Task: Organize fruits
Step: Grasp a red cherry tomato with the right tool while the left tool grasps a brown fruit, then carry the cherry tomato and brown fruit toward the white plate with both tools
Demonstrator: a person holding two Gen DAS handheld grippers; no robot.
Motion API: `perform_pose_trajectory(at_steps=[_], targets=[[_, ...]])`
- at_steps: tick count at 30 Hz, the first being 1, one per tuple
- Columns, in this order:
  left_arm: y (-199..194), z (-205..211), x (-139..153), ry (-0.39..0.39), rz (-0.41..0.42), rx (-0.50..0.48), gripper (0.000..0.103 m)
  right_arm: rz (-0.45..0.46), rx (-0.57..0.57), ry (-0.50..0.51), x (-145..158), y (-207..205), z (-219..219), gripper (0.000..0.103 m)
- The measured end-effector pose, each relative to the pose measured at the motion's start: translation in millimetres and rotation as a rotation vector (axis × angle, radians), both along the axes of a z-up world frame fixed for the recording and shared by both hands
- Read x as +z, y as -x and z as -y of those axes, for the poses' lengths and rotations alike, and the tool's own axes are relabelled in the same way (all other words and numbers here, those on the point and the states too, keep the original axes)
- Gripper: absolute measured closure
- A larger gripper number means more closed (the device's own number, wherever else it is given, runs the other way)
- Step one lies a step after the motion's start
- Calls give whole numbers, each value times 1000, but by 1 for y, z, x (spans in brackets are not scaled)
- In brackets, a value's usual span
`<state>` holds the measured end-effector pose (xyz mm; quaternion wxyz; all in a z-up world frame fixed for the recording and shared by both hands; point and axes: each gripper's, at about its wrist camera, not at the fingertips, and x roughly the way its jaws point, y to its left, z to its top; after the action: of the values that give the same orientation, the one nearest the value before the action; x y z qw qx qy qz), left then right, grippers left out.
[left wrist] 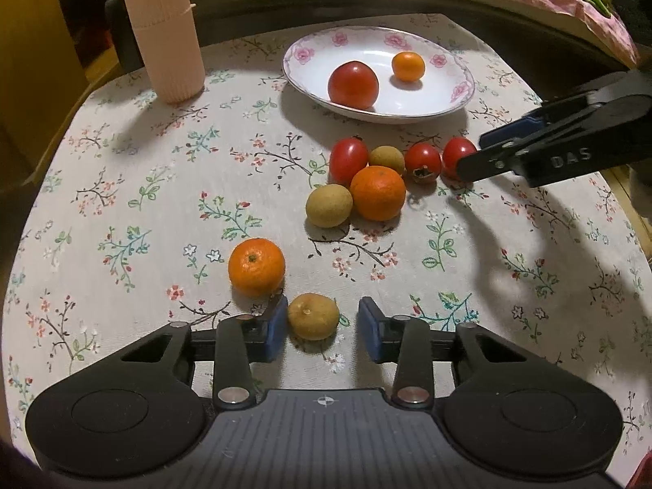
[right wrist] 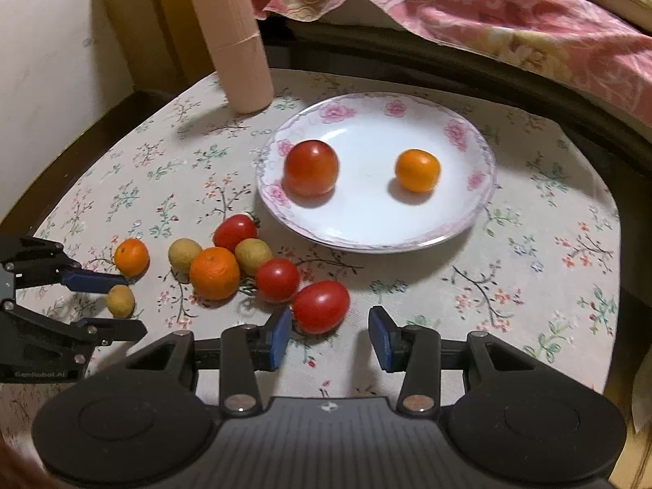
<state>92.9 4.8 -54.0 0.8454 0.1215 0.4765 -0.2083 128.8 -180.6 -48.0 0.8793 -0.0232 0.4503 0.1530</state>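
My left gripper (left wrist: pixel 322 322) is open around a small tan fruit (left wrist: pixel 313 316) on the floral tablecloth; its left pad touches the fruit and a gap remains on the right. A mandarin (left wrist: pixel 256 267) lies just beyond the left finger. My right gripper (right wrist: pixel 331 322) is open, and an oval red tomato (right wrist: pixel 320 306) sits at its tips against the left pad. Beside it lie another tomato (right wrist: pixel 277 280), a larger mandarin (right wrist: pixel 214 273) and more tan fruits. The flowered white plate (right wrist: pixel 366 212) holds a big tomato (right wrist: pixel 311 168) and a small orange (right wrist: pixel 417 170).
A tall pink ribbed container (left wrist: pixel 167 32) stands at the far left of the table, behind the plate (left wrist: pixel 366 47). Pink patterned bedding (right wrist: pixel 489 20) lies beyond the table's dark far edge. The right gripper (left wrist: pixel 474 153) reaches in from the right side in the left wrist view.
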Motion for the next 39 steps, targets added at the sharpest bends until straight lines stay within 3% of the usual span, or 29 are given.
perform_pose_trajectory(at_steps=[10,14,20,29,33,36,38,39], targets=[[1,-1,0,2,3,-9,59,-4,7,27,-12,-12,-10,60],[2,0,0,0,4,-6,59,3,24,60,-11,-10,-14,65],[3,4,1,4,-5,-32,68,-5,39,55,-8,-5,-13,65],[11,19,0,8,5,-87,68,-8,79,33,2,23,-12,65],[14,24,-1,-5,24,-108,67,3,148,88,-2,34,-22,65],[14,23,-1,-7,27,-117,64,-16,156,100,-7,36,-22,65],[15,23,-1,-15,30,-128,56,-27,156,89,-9,36,-19,65],[15,23,-1,-15,25,-130,47,-24,153,85,-9,36,-18,64]])
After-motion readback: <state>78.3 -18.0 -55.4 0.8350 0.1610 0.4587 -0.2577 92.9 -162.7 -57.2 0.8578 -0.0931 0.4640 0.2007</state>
